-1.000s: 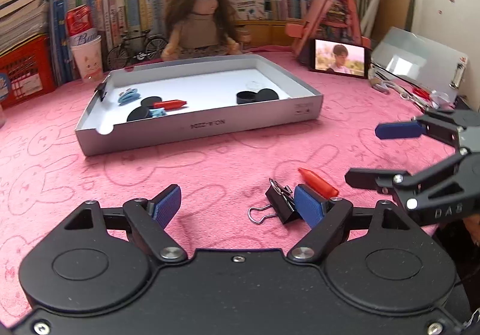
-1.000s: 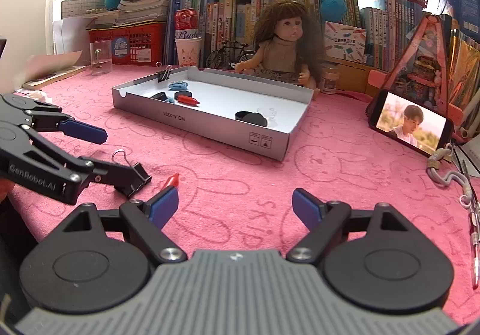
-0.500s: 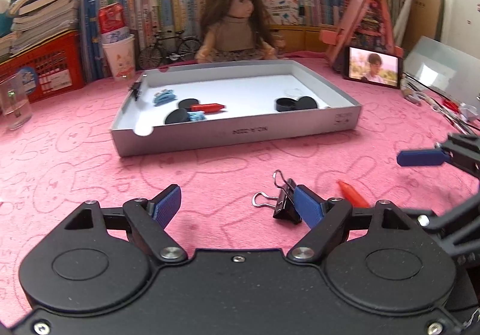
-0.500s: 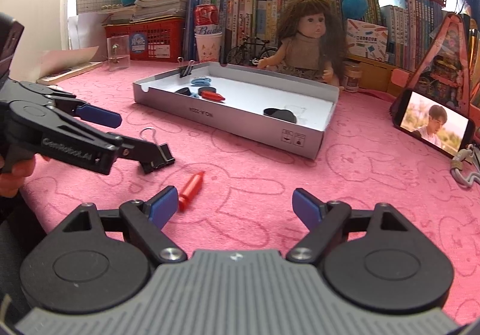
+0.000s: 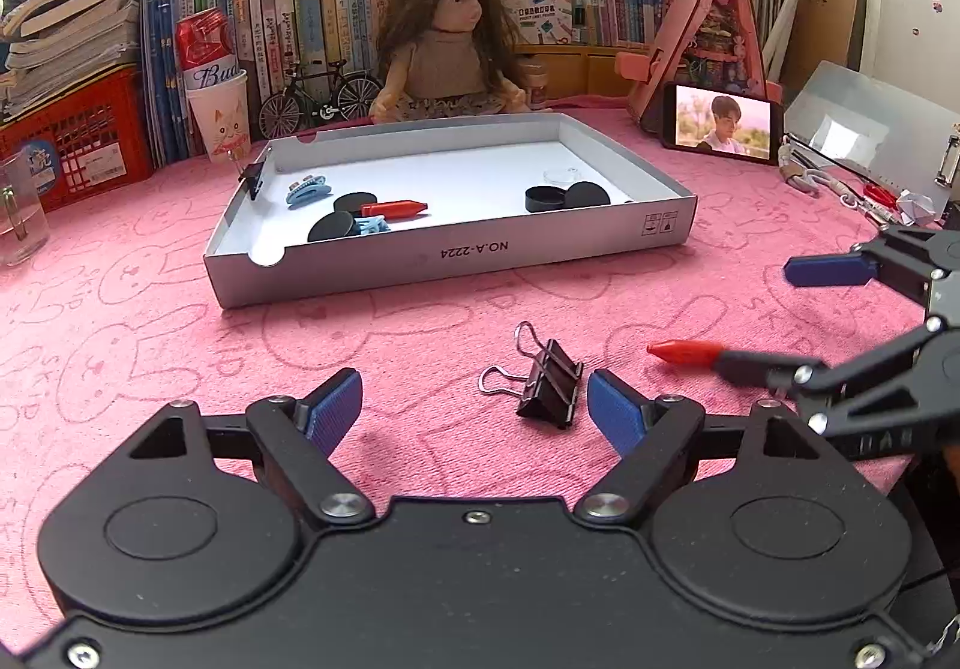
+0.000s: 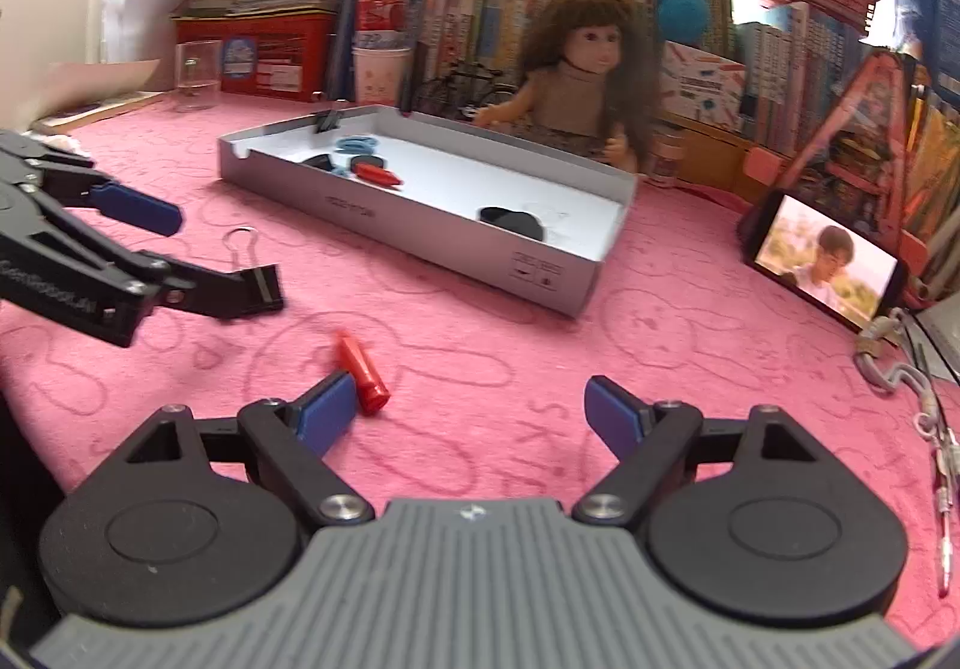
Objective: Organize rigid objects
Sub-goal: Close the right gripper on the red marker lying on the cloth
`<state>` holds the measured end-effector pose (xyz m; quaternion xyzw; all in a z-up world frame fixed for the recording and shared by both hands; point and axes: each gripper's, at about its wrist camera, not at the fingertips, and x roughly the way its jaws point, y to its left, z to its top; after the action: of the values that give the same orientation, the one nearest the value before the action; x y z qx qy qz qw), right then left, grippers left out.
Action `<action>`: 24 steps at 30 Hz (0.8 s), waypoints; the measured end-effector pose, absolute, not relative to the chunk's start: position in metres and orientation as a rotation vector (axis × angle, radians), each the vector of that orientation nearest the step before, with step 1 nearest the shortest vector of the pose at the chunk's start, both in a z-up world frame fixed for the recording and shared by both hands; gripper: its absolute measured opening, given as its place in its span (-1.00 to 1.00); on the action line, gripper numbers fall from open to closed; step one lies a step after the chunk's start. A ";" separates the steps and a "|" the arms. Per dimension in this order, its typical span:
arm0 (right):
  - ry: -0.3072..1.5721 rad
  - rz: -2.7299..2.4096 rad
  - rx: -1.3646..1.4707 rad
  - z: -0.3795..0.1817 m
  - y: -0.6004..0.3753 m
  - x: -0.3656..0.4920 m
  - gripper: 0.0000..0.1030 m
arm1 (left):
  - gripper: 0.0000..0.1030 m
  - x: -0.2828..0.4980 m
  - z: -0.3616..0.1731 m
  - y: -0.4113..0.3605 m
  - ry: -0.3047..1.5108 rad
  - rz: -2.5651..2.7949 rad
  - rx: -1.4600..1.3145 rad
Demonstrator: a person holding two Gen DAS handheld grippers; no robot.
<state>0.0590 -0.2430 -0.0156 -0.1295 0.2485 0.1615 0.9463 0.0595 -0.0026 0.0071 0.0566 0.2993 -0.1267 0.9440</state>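
Both grippers gape empty over the pink desk (image 5: 150,321): the binder clip (image 5: 549,384) lies just inside the left gripper (image 5: 474,408), toward its right pad, while the red cap (image 6: 363,375) (long axis pointing away) touches the right gripper's (image 6: 471,408) left pad.

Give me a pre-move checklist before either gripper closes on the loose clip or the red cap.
1. Left gripper open: ok.
2. Binder clip between the left fingers: not ok, it lies just ahead of the right-hand fingertip, off centre.
3. Right gripper open: ok.
4. Red cap between the right fingers: not ok, it lies against the left-hand fingertip.
5. The two grippers apart: ok, though close.
6. Free floor in the grey tray: ok, the middle is bare.
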 end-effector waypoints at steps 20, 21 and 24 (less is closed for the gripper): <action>0.503 0.224 -0.201 -0.009 -0.255 0.055 0.75 | 0.58 0.074 0.008 0.017 0.625 -0.106 0.067; 0.502 0.230 -0.191 -0.008 -0.255 0.053 0.75 | 0.58 0.074 0.009 0.017 0.622 -0.101 0.063; 0.500 0.252 -0.157 -0.005 -0.254 0.044 0.75 | 0.58 0.072 0.012 0.017 0.607 -0.110 0.046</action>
<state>0.0443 -0.2536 -0.0052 -0.0775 0.2466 0.1241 0.9580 0.0716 0.0166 0.0122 0.0224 0.2986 -0.0543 0.9526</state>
